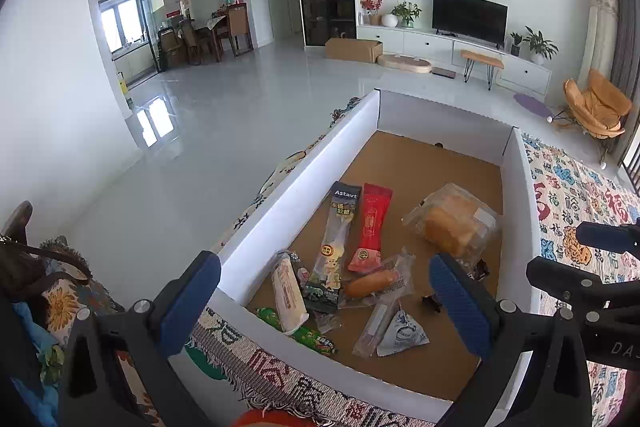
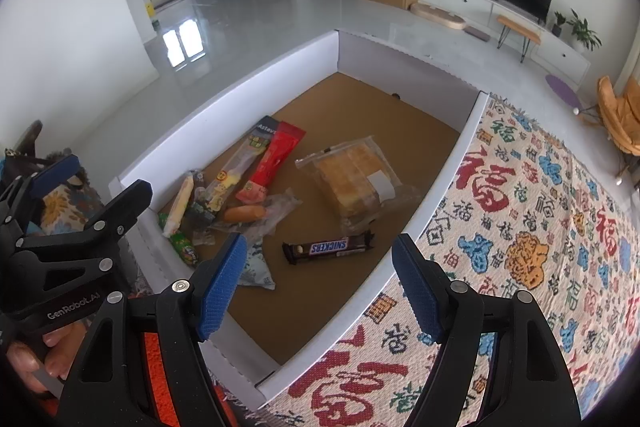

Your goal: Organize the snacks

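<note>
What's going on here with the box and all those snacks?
A person holds a gripper in each hand over a white cardboard box on a patterned blanket. The left gripper and right gripper are both open and hold nothing. The snacks already lie in the box: a Snickers bar, a bag of bread, a red packet and other small wrapped snacks.

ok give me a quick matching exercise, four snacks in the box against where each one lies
Snacks:
1. Snickers bar
2. bread bag
3. red packet
4. green packet

Places:
A. against the box's near left wall
B. beside the Astavt packet, toward the left wall
C. nearest the right gripper, lying crosswise
D. apart from the pile, toward the right wall

Pairs: 1-C, 2-D, 3-B, 4-A
</note>
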